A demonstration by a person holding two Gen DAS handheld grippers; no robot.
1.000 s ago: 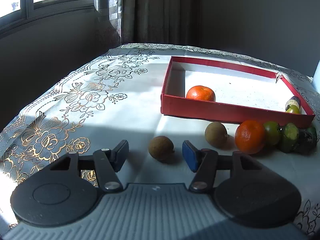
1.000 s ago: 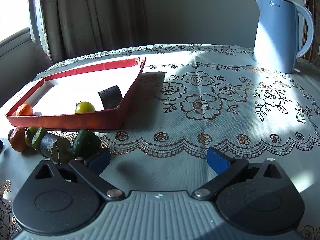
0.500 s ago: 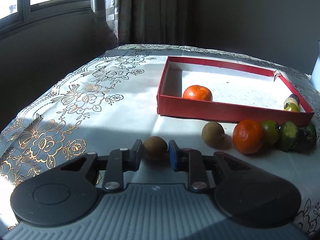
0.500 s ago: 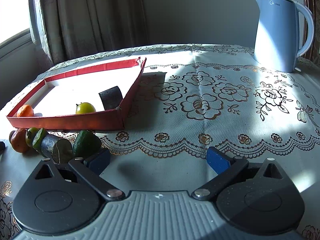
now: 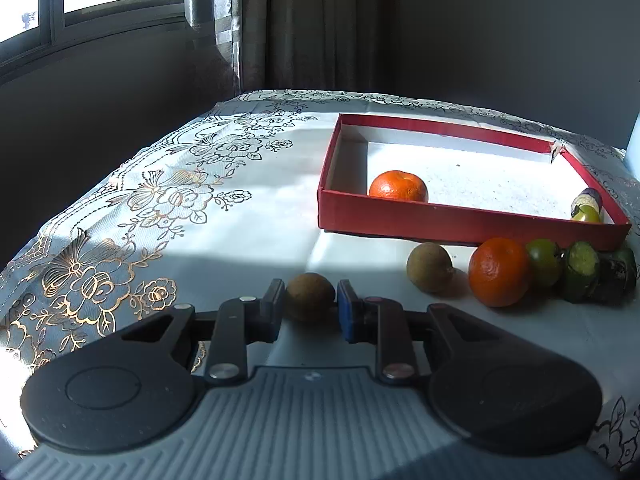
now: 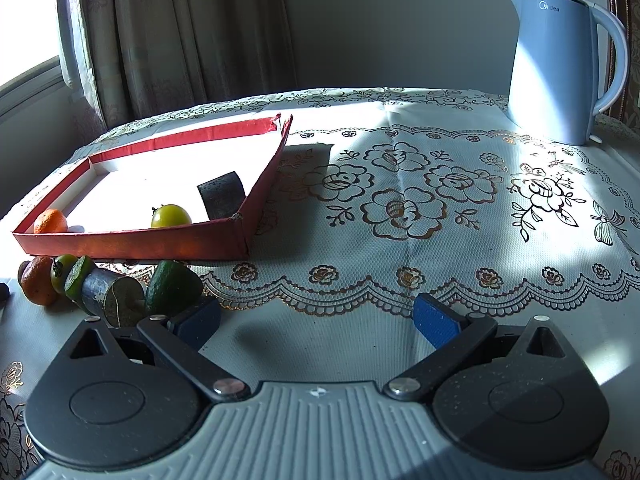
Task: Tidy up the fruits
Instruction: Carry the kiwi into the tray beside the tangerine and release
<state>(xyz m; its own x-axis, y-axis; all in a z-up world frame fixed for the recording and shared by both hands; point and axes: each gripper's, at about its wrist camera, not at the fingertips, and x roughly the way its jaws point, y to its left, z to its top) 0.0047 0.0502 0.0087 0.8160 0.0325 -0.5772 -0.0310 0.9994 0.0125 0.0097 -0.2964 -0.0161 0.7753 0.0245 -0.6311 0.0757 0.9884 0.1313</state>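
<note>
My left gripper (image 5: 310,305) has its fingers clamped on a small brown fruit (image 5: 310,297) at lower centre, sitting on the counter (image 5: 248,256) near the red tray (image 5: 460,222). It could squirt out on the lift (round skin, narrow pads). It's nearly round, its slightly longer axis crossing the frame. My right gripper (image 6: 316,318) stands wide, empty.
</note>
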